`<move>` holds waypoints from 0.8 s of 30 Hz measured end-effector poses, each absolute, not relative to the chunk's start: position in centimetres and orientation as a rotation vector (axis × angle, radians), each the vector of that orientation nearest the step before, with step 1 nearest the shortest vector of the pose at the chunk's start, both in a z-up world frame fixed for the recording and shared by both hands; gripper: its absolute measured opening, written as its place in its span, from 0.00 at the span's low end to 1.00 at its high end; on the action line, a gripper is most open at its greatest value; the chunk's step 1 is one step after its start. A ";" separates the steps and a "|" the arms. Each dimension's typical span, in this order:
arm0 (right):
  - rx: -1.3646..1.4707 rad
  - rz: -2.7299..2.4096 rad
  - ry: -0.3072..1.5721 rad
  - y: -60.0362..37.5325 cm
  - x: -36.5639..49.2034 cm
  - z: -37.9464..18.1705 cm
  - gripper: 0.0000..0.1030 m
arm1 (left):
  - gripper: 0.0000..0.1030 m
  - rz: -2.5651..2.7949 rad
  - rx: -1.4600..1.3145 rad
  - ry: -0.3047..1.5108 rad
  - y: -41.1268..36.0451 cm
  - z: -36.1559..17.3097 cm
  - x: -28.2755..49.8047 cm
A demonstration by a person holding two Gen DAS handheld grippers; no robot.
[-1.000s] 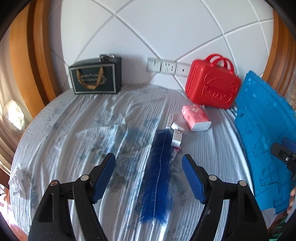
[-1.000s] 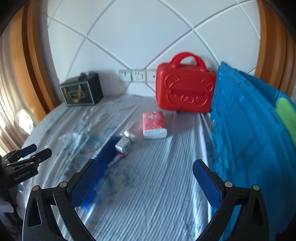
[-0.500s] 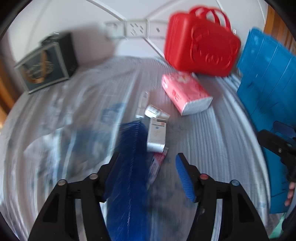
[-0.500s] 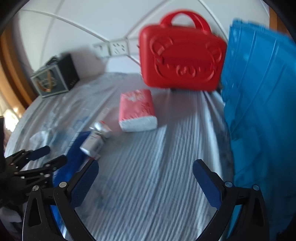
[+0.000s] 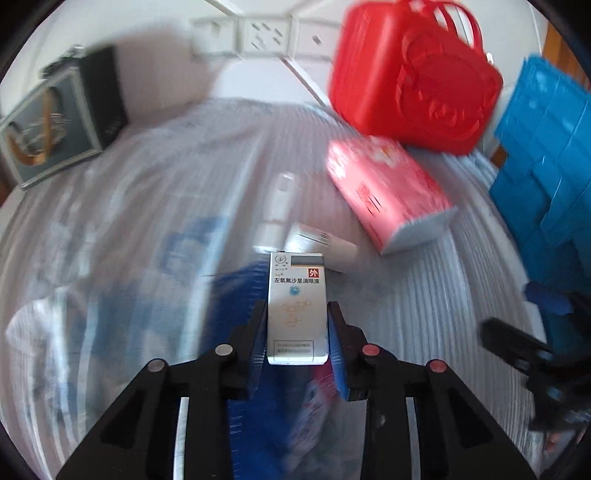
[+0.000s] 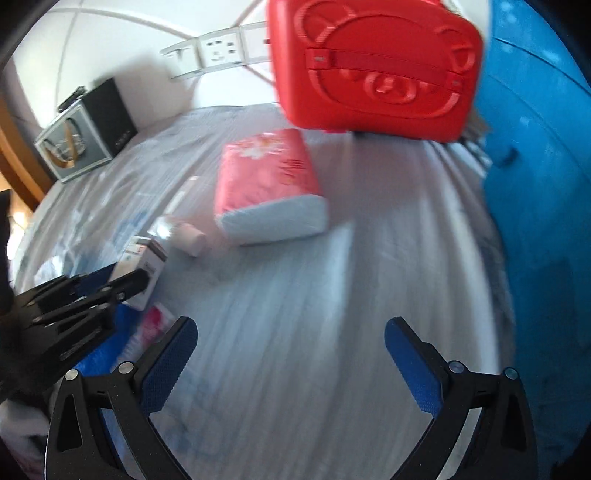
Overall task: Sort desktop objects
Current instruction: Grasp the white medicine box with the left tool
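Note:
My left gripper (image 5: 297,317) is shut on a small white medicine box (image 5: 297,306), its pads on both long sides. The box (image 6: 142,264) and left gripper (image 6: 122,284) also show at the left of the right wrist view. Under the box lies a blue bristle brush (image 5: 236,295) and a pink packet (image 5: 317,391). A small white bottle (image 5: 319,245) and a white tube (image 5: 279,195) lie just beyond. A pink tissue pack (image 5: 384,192) lies nearer the red case (image 5: 413,77). My right gripper (image 6: 290,341) is open and empty above the striped cloth.
A blue plastic crate (image 6: 543,184) stands along the right side. A dark gift box (image 5: 62,114) sits at the back left by the wall sockets (image 5: 266,35). The cloth-covered table (image 6: 295,295) curves away at the left edge.
My left gripper moved forward and closed on the medicine box, which lay loose on the brush before. My right gripper moved forward toward the tissue pack and red case, still open.

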State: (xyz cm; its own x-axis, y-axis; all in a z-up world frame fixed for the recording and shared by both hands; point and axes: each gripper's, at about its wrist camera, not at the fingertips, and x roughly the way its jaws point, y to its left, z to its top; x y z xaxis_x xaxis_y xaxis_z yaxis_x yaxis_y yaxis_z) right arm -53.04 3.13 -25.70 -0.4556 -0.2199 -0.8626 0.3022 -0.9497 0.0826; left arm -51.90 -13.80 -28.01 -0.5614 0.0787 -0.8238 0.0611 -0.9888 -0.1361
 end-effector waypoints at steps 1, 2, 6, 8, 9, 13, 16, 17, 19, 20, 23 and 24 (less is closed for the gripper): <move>1.417 -2.428 0.122 2.3 -53.2 -25.8 0.97 | 0.29 2.779 -1.440 -0.263 -14.7 -27.2 -51.2; 1.396 -2.399 0.128 1.1 -53.4 -25.9 0.94 | 0.29 2.809 -1.429 -0.278 -15.7 -26.7 -50.9; 1.356 -2.316 0.136 -2.3 -54.3 -27.0 0.62 | 0.29 2.925 -1.411 -0.351 -19.7 -25.3 -49.2; 1.354 -2.283 0.129 -3.5 -55.2 -27.6 0.60 | 0.29 2.956 -1.430 -0.349 -20.7 -25.6 -49.1; 1.349 -2.263 0.118 -4.1 -55.5 -27.9 0.60 | 0.29 2.965 -1.460 -0.343 -21.3 -26.2 -49.3; 1.336 -2.237 0.160 -6.4 -56.6 -28.9 0.60 | 0.29 2.952 -1.489 -0.378 -22.4 -27.8 -49.4; 1.342 -2.260 0.186 -7.9 -57.5 -29.7 0.60 | 0.29 2.926 -1.460 -0.357 -21.8 -28.0 -50.1; 1.347 -2.268 0.186 -8.2 -57.8 -30.1 0.60 | 0.29 2.920 -1.457 -0.346 -21.6 -28.1 -50.4; 1.354 -2.271 0.176 -8.4 -58.4 -30.7 0.60 | 0.29 2.900 -1.449 -0.324 -21.2 -28.3 -50.9; 1.361 -2.275 0.191 -8.7 -58.6 -31.1 0.59 | 0.29 2.894 -1.447 -0.320 -21.0 -28.4 -51.1; 1.352 -2.296 0.260 -9.0 -58.6 -31.5 0.40 | 0.29 2.864 -1.452 -0.317 -20.6 -28.8 -51.3; 1.348 -2.306 0.275 -8.9 -58.5 -31.4 0.26 | 0.29 2.862 -1.448 -0.315 -20.5 -28.8 -51.3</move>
State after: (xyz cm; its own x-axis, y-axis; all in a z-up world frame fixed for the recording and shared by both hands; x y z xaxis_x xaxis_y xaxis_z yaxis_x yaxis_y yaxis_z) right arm -58.51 -8.87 -31.40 -0.4191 -0.2807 -0.8635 0.4763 -0.8776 0.0542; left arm -51.26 -20.47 -28.84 -0.5937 0.0151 -0.8045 0.1599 -0.9777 -0.1364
